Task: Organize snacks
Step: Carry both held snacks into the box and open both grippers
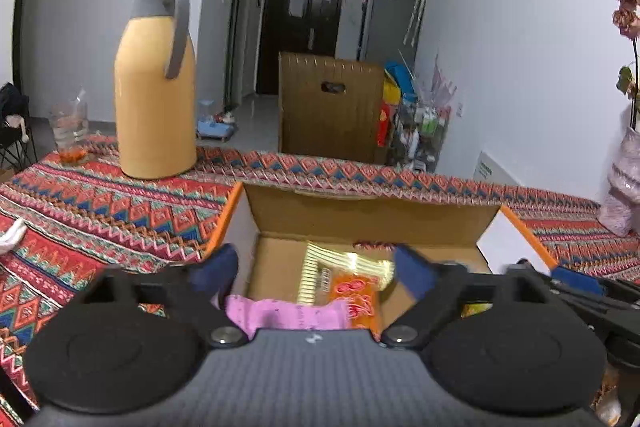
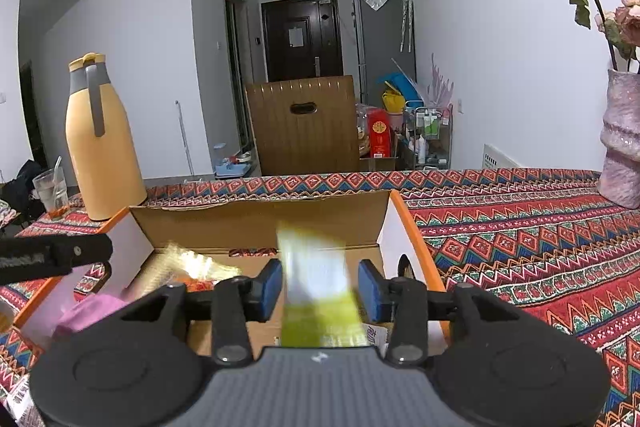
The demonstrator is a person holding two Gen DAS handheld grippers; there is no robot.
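Box: I see 1 open cardboard box (image 1: 372,219) with orange-edged flaps on the patterned tablecloth (image 1: 100,211), right ahead of both tongs.
Contents: a gold-striped packet (image 1: 344,263) over an orange packet (image 1: 356,297), with a pink packet (image 1: 280,313) nearest my left tongs.
Left tongs (image 1: 316,271): released, jaws spread wide over the box, nothing pressed between them.
Right tongs (image 2: 320,285): released, pads clear of the wrapper.
Green snack (image 2: 316,291): blurred white-and-green packet, upright between my right pads, above the box's right half.
Behind box: a yellow thermos (image 1: 154,99) to the left.
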